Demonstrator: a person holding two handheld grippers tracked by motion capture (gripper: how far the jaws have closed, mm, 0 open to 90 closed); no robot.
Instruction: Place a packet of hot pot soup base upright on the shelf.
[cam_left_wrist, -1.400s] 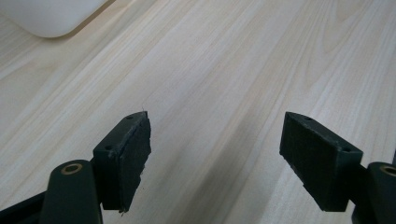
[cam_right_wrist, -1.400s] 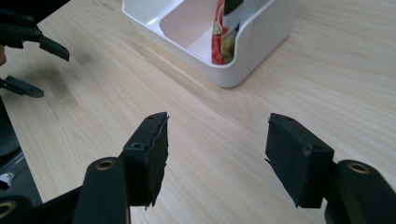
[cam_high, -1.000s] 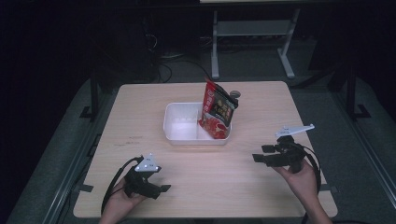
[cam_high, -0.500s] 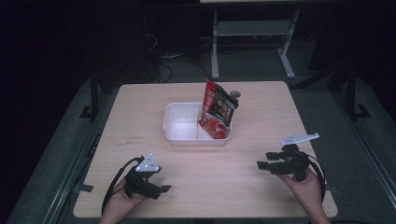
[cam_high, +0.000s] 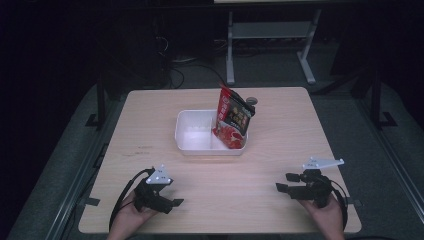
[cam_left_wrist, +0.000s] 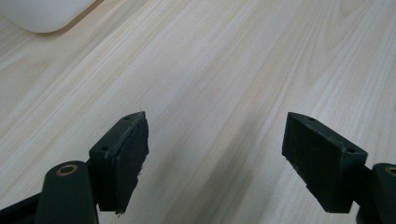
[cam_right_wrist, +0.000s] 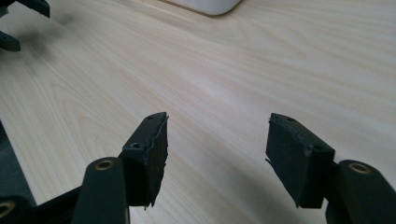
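**Right gripper dropped back to tabletop, snack bag left in tray**

Fingers wide on both sides, nothing between them: right gripper (cam_right_wrist: 212, 154) and left gripper (cam_left_wrist: 215, 158) looking at bare wood. Compared with a second ago, right gripper (cam_high: 300, 186) lower and nearer the front edge, now close over the tabletop (cam_high: 150, 115); left gripper (cam_high: 161, 197) unmoved. Red snack bag (cam_high: 234, 122) standing tilted in the right end of the white tray (cam_high: 192, 147), well apart from both grippers. Probably placement done, hands retreating to rest; otherwise a pause before next reach.
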